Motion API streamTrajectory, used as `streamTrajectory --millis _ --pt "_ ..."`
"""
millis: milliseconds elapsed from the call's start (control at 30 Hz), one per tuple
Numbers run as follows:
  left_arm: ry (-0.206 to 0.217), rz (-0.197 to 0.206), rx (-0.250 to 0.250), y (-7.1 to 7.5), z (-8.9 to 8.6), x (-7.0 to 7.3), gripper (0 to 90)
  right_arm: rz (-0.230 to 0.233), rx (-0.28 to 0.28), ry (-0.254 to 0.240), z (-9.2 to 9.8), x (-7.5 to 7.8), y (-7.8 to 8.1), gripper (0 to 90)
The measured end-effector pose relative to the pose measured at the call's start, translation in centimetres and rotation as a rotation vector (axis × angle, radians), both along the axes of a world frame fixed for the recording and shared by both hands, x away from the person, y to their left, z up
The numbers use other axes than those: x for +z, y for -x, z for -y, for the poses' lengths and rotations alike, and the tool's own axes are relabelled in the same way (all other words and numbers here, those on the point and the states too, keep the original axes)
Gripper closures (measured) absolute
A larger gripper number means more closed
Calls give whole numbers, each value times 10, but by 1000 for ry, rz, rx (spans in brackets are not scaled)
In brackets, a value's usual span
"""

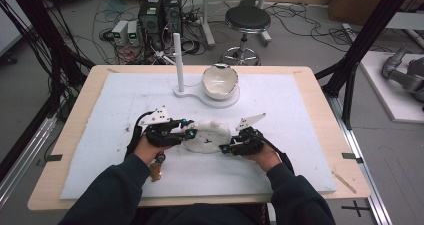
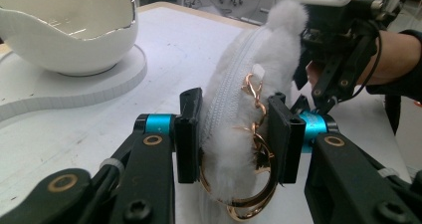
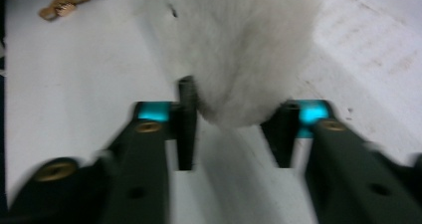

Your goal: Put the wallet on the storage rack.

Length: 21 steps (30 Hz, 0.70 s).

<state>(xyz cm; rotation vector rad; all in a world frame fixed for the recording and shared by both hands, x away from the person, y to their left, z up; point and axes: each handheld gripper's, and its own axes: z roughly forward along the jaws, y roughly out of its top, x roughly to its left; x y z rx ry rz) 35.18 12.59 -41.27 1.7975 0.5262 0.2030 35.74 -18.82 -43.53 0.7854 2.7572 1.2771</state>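
The fluffy white pouch [image 1: 209, 136] lies on the white mat [image 1: 300, 115], near the bowl [image 1: 219, 80]. The left gripper [image 2: 234, 134] pinches one end. The right gripper [image 3: 234, 129] has its jaws spread around the other end.

pouch [image 2: 234, 149]: white fluffy | clasp [image 2: 254, 92]: gold | bowl [image 2: 74, 30]: white

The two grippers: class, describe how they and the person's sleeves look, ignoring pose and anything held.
Left gripper and right gripper are black linkage frames with brass-coloured pivots, turquoise collars behind flat black fingers, a grey three-cornered plate on top and a trailing black cable. The sleeves are dark navy.
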Motion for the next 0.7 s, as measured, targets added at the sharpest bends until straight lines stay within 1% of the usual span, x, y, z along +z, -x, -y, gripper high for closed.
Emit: streamTrajectory --millis 33,67,100,167,200,233,267,300,333,367,533,567,600,633,667,700 --pt "0 0 0 0 0 0 625 0 0 0 0 0 0 714" --pt "-9 -4 7 0 -1 -1 625 18 -3 -30 4 4 0 760" --pt "-9 -4 7 0 -1 -1 624 18 -3 -30 4 4 0 760" --pt "-26 -16 6 -1 0 -3 624 38 -29 -81 10 10 0 773" --pt "-37 -25 -2 0 2 -4 624 83 -60 -171 20 18 -1 777" --pt "-46 -28 -10 0 4 -5 624 96 -75 -206 24 22 -1 777" --pt "-56 -26 -16 1 5 -6 624 111 -83 -232 26 25 0 777" --pt "-56 -26 -16 1 5 -6 624 111 -83 -232 26 25 0 777" --pt "-62 -25 -18 1 7 -6 624 146 -81 -246 28 29 2 774" --pt "-70 -29 -16 1 7 -7 624 151 -78 -241 28 29 3 770" --pt "-74 -34 -9 0 6 -7 624 164 -63 -229 25 28 4 749" --pt "-75 -34 -9 0 6 -7 624 172 -58 -218 24 29 4 751" --pt "-78 -33 -7 0 6 -7 624 194 -46 -191 23 30 5 773" --pt "-78 -33 -7 0 6 -7 624 194 -46 -191 23 30 5 773" --pt "-80 -30 -6 0 6 -7 622 243 -45 -164 22 34 8 788" --pt "-79 -27 0 0 6 -7 619 273 -42 -146 21 37 9 793"
